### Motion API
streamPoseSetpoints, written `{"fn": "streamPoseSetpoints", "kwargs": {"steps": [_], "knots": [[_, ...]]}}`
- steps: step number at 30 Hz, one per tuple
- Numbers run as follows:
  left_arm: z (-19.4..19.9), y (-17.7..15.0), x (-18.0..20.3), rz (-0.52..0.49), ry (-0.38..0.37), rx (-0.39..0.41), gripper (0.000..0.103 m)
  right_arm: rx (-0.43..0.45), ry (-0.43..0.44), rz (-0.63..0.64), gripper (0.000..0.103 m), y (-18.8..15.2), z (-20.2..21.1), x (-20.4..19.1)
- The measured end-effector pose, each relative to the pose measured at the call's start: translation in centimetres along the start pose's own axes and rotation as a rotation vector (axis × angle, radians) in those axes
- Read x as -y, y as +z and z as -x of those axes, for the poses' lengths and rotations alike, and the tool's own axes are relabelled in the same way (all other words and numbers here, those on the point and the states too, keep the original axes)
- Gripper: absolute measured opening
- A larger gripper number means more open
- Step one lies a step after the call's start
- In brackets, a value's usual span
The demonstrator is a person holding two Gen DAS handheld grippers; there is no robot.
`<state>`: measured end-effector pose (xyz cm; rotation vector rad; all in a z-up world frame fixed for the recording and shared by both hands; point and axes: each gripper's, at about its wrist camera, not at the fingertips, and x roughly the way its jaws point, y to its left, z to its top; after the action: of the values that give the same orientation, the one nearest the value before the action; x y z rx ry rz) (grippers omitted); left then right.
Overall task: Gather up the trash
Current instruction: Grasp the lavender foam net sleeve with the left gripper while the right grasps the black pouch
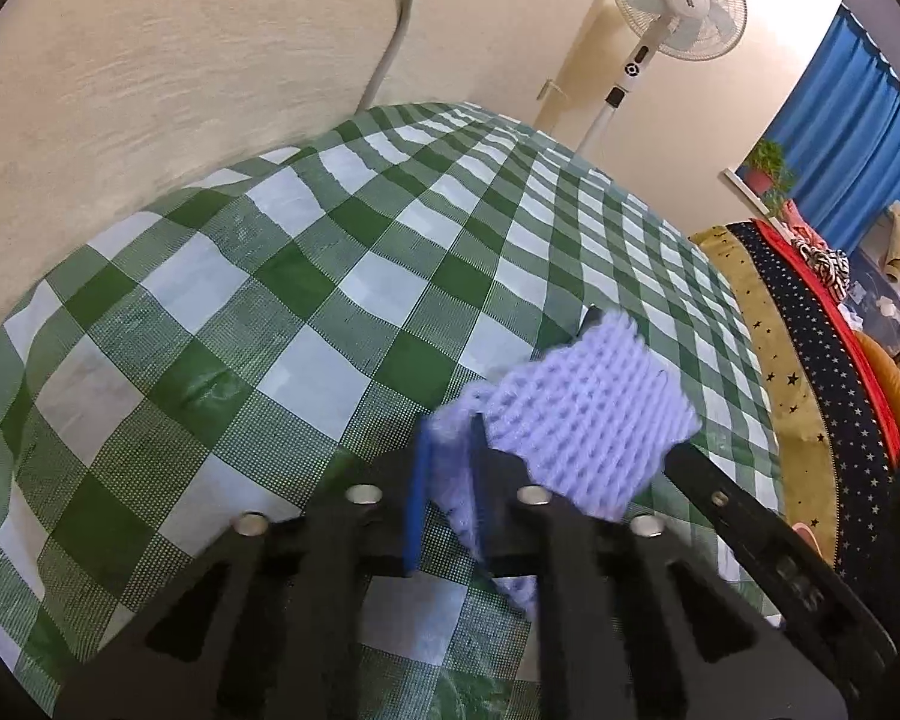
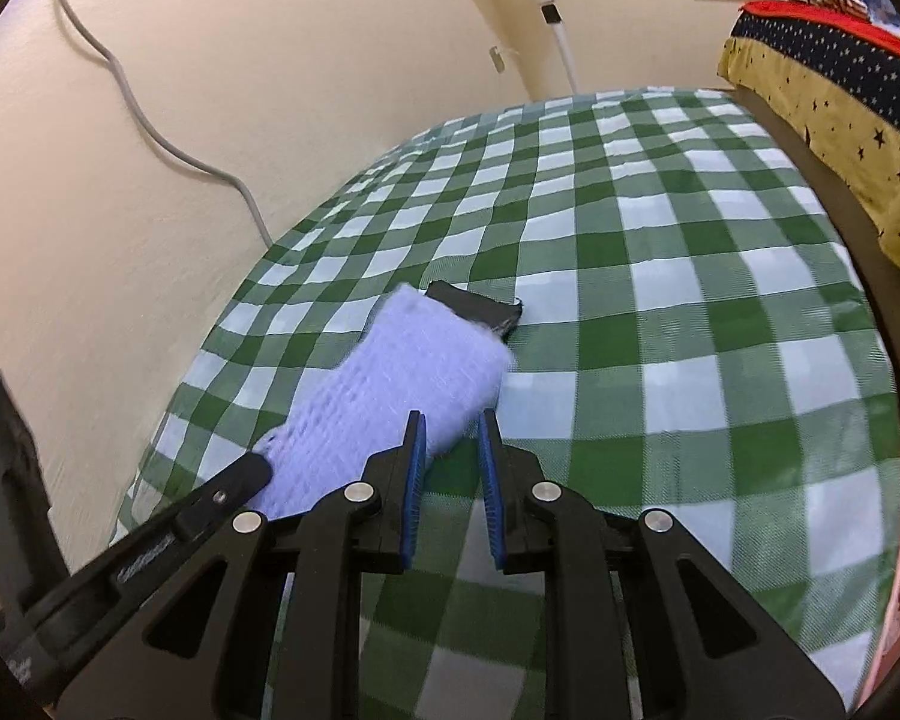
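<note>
Presently we note the left gripper (image 1: pixel 450 438) pinching a lavender foam net sleeve (image 1: pixel 588 414) above the checked tablecloth (image 1: pixel 240 300). Our right gripper (image 2: pixel 450 426) sits spread, just beside that sleeve.

The lilac foam net (image 2: pixel 390 384) is smeared with motion blur in the right wrist view, its weave unreadable. It hides most of a dark flat piece (image 2: pixel 480 309) beneath. The fan (image 2: pixel 549 6) loses its head past the top edge there.
</note>
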<state>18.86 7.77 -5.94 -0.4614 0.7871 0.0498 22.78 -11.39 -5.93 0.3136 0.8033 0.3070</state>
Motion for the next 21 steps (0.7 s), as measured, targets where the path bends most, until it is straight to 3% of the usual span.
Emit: {"fn": "streamPoseSetpoints", "kwargs": {"steps": [5, 8, 14, 21], "knots": [[2.5, 0.6, -1.2, 0.049, 0.076, 0.121, 0.008, -0.010, -0.017, -0.017, 0.019, 0.4, -0.8, -0.2], [3.2, 0.7, -2.4, 0.100, 0.111, 0.152, 0.008, -0.014, -0.018, -0.018, 0.019, 0.4, -0.9, -0.3], [4.1, 0.7, -3.0, 0.132, 0.128, 0.188, 0.008, -0.028, -0.001, -0.039, 0.026, 0.5, -1.6, -0.8], [4.1, 0.6, -3.2, 0.134, 0.125, 0.175, 0.008, -0.058, -0.011, -0.069, 0.027, 1.0, -3.5, -1.7]]}}
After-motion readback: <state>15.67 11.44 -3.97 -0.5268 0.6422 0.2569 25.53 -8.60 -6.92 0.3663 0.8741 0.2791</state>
